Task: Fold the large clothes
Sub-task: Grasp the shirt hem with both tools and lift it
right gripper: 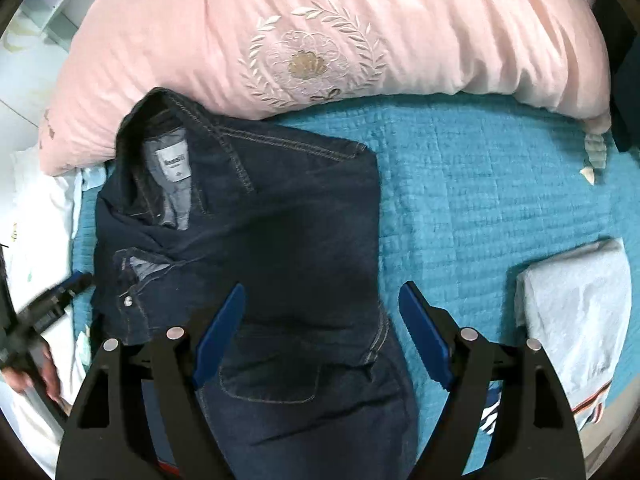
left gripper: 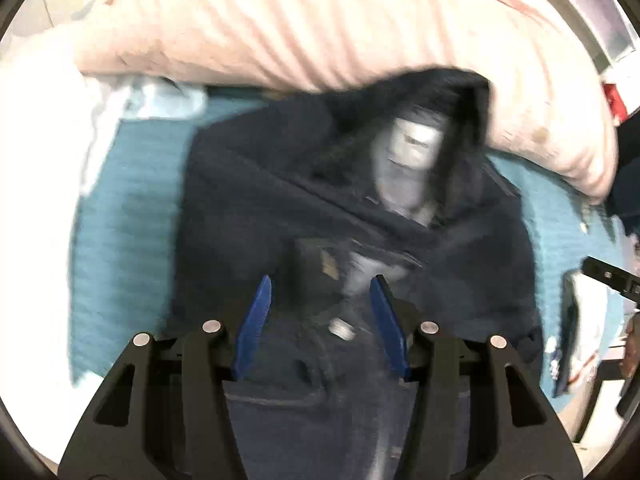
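So I've got a dark denim jacket lying on the teal quilted bedspread, collar end up against a big pink pillow with a white embroidered wreath on it. The collar is flopped open, so the pale lining and the white neck label show, and there's a metal snap button down the front placket. Both sides look folded in over the middle, so it's a long narrow shape running from the pillow back toward me, with a curved patch pocket on the part nearest my jaws.

My right gripper is above the lower part of the jacket, blue fingers spread wide apart with nothing between them. The right edge of the jacket runs down between the two fingers.

My left gripper is over the placket area, jaws also apart and not clamped on anything, though a bit narrower than the right. That view is smeared with blur, so I can't tell if the tips are touching the denim.

Off to the right on the bedspread there's a folded light grey garment with striped trim, well apart from the jacket.
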